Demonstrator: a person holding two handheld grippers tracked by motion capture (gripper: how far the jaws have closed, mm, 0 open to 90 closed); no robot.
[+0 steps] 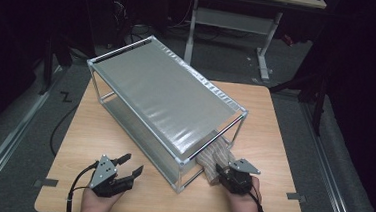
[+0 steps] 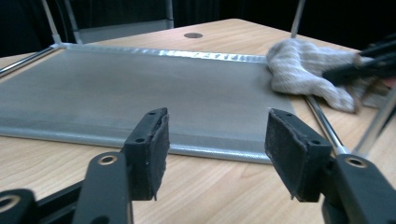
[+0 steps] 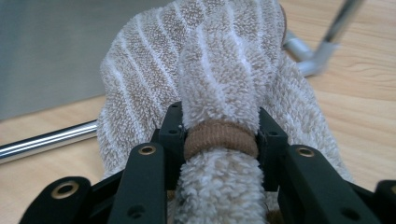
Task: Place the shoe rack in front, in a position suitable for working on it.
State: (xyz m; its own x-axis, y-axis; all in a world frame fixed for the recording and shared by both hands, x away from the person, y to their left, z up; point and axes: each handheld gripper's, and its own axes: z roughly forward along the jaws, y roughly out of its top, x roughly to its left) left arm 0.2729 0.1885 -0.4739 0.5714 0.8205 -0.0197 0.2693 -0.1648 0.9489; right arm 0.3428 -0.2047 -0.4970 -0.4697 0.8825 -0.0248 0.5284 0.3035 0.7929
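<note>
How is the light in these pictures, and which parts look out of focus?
High view: dim room, dark edges, soft sheen on the rack's top shelf. Left gripper view: near fingers slightly soft, towel blurred. Right gripper view: towel sharp and evenly lit, table behind blurred.

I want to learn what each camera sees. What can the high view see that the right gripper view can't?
High view alone: the whole two-shelf rack, the left gripper with fingers open and nothing between them, and both hands. Right gripper view alone: a tan band around the striped towel, with the right gripper clamped on it. Both: the towel, right gripper, rack's metal frame and wooden table.
</note>
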